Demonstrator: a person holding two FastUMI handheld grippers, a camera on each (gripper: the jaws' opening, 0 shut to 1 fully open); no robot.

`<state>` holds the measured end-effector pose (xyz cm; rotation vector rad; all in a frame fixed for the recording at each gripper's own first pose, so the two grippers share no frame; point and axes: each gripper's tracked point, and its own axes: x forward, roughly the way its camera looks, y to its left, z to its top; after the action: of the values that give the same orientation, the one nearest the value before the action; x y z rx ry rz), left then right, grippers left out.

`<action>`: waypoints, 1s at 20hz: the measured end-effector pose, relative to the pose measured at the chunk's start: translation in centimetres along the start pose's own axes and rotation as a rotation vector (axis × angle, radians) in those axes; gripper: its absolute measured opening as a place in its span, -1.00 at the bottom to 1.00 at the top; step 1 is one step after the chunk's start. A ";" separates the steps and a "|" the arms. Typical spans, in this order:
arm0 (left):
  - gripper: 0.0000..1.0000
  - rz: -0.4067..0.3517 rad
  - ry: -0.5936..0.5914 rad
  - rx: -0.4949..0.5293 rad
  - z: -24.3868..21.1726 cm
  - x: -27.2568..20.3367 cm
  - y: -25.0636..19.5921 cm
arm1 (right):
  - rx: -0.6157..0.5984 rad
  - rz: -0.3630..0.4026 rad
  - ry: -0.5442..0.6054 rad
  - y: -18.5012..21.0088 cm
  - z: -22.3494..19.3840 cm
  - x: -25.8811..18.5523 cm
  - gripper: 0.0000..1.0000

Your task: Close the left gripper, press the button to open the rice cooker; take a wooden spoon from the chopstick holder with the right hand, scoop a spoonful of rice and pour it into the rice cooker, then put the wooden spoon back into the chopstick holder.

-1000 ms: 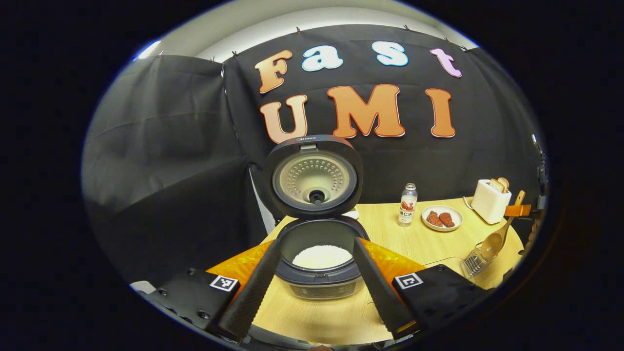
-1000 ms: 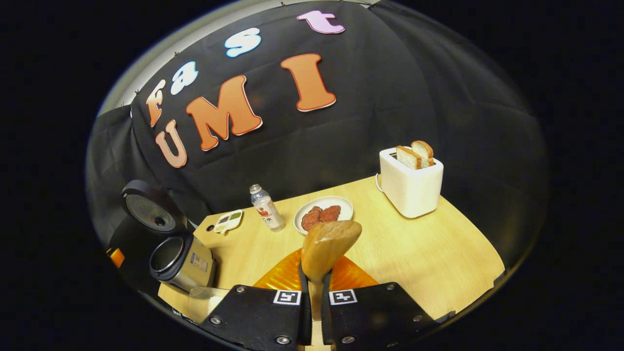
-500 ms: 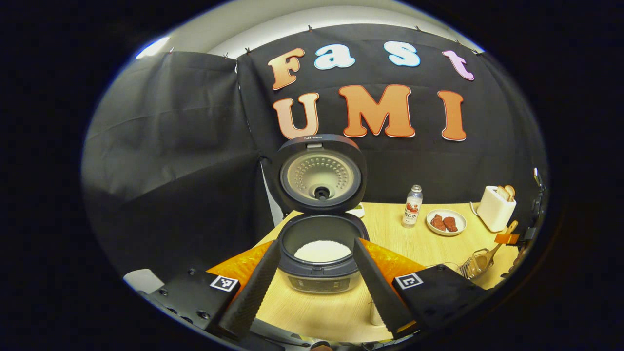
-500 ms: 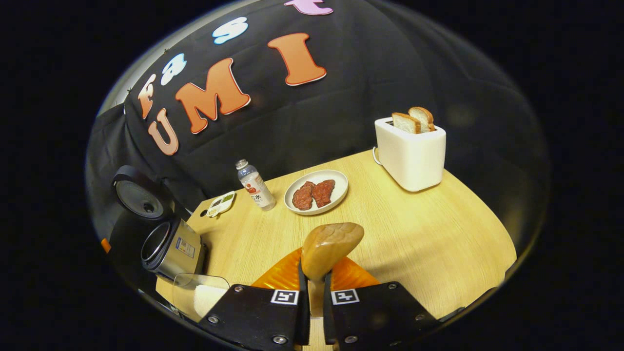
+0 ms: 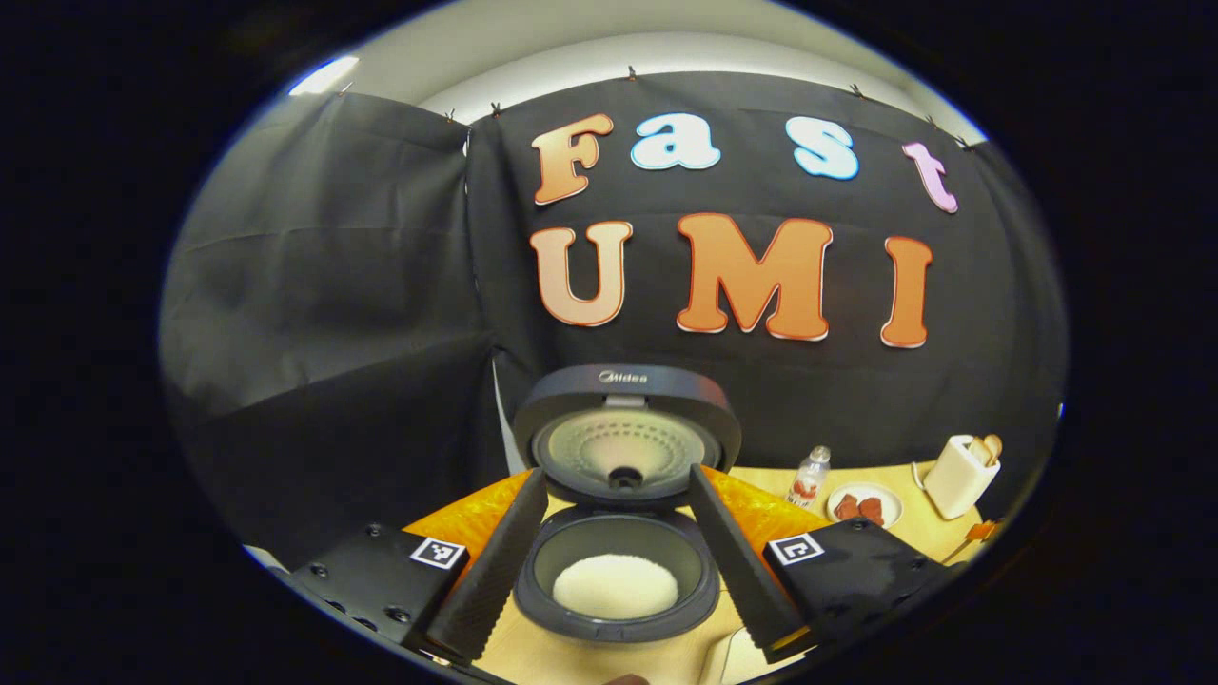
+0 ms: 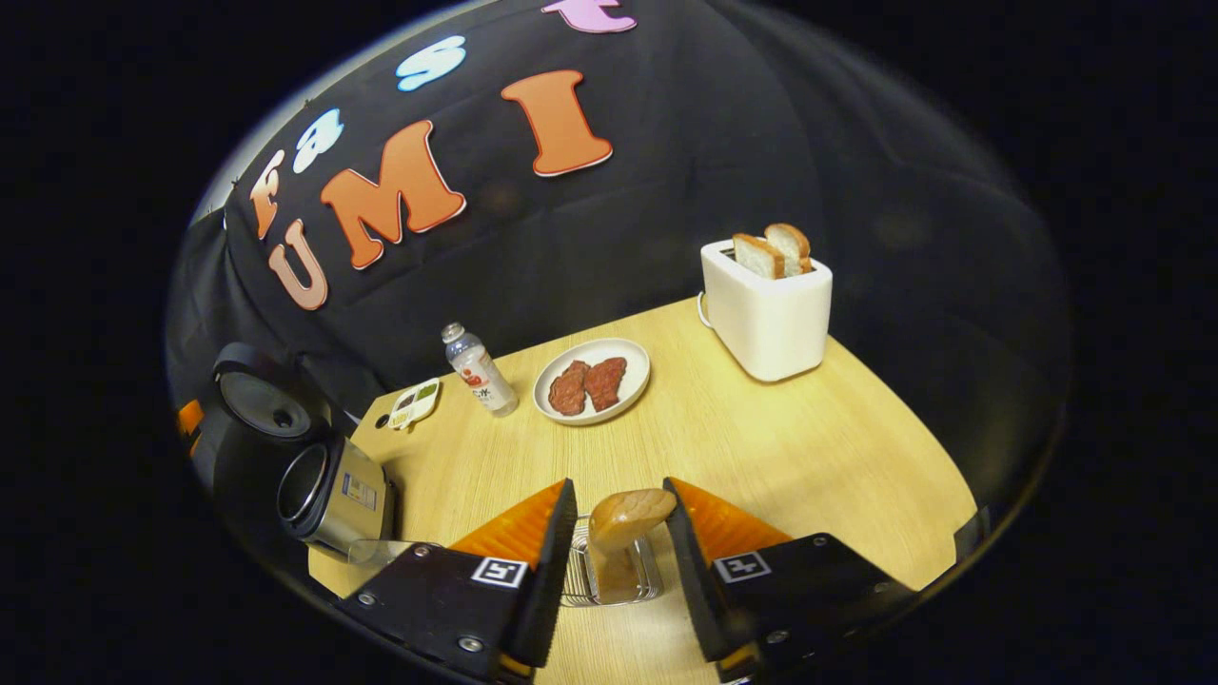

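My right hand-held gripper (image 6: 617, 557) is open, its fingers spread either side of the spoon (image 6: 623, 526) without touching it; the spoon stands bowl-up in the wire holder (image 6: 580, 580) right between them on the table (image 6: 761, 447). Ahead of it sit a plate (image 6: 592, 381) of meat, a bottle (image 6: 479, 370) and a toaster (image 6: 766, 309). My left hand-held gripper (image 5: 614, 561) is open too, holding nothing, with the cooker (image 5: 618, 580) just ahead between its fingers, lid (image 5: 625, 433) up, white rice (image 5: 616, 585) in the pot
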<state>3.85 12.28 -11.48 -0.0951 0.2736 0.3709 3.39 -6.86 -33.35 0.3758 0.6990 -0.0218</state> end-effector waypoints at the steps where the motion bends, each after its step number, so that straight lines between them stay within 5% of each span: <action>1: 0.94 0.003 -0.020 -0.006 1.4 1.3 -0.1 | -0.007 -0.005 -0.029 0.1 1.4 -0.7 0.34; 5: 0.89 0.009 -0.039 -0.022 6.3 6.6 0.8 | -0.045 -0.010 -0.127 2.0 6.0 -3.1 0.56; 11: 0.96 0.029 0.138 0.004 4.5 15.2 0.2 | -0.118 0.006 -0.170 5.5 7.8 -4.6 0.58; 14: 0.90 0.099 0.204 0.077 3.1 16.0 0.9 | -0.118 0.014 -0.152 6.6 7.4 -4.3 0.58; 20: 0.97 0.095 0.281 0.094 -0.5 13.0 0.9 | -0.135 0.051 -0.120 9.5 6.2 -4.0 0.57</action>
<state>15.05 17.49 -15.69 -0.0419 0.5744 0.4392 5.56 -0.52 -23.37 0.2607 0.5683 0.0504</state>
